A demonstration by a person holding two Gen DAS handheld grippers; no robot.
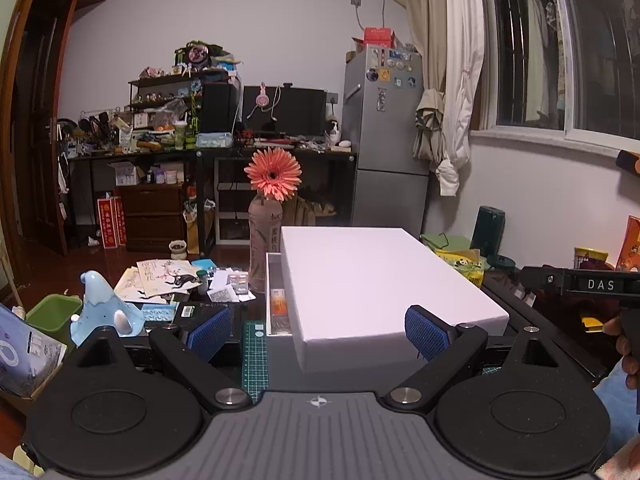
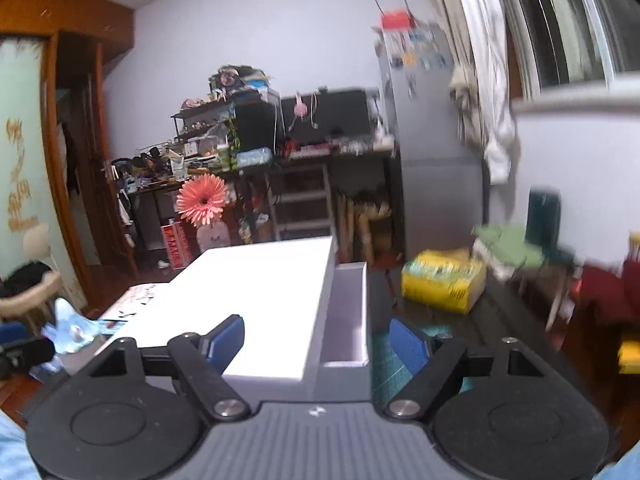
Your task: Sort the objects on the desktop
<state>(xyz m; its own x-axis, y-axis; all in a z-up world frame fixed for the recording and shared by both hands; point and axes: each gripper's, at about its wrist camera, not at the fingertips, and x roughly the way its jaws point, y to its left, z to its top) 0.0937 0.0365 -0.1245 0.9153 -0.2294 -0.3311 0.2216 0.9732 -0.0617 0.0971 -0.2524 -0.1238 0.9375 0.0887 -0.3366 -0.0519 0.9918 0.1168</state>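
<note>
A white box lid [image 1: 380,280] lies askew over a white box base [image 1: 274,280], leaving a narrow strip of the base uncovered on the left. Orange packets [image 1: 279,304] show in that strip. My left gripper [image 1: 318,334] is open, its blue pads [image 1: 210,332] spread on either side of the lid's near left corner, holding nothing. In the blurred right wrist view the same lid [image 2: 248,292] and the base's bare right strip [image 2: 348,312] lie ahead. My right gripper [image 2: 316,342] is open around the lid's near right corner, with nothing gripped.
Behind the box stands a bottle [image 1: 264,248] holding an orange flower [image 1: 272,176]. To the left lie loose papers [image 1: 168,280], a blue ceramic figure [image 1: 104,308] and a green bin [image 1: 52,312]. A yellow pack [image 1: 460,264] sits to the right. A green cutting mat [image 1: 256,356] lies under the box.
</note>
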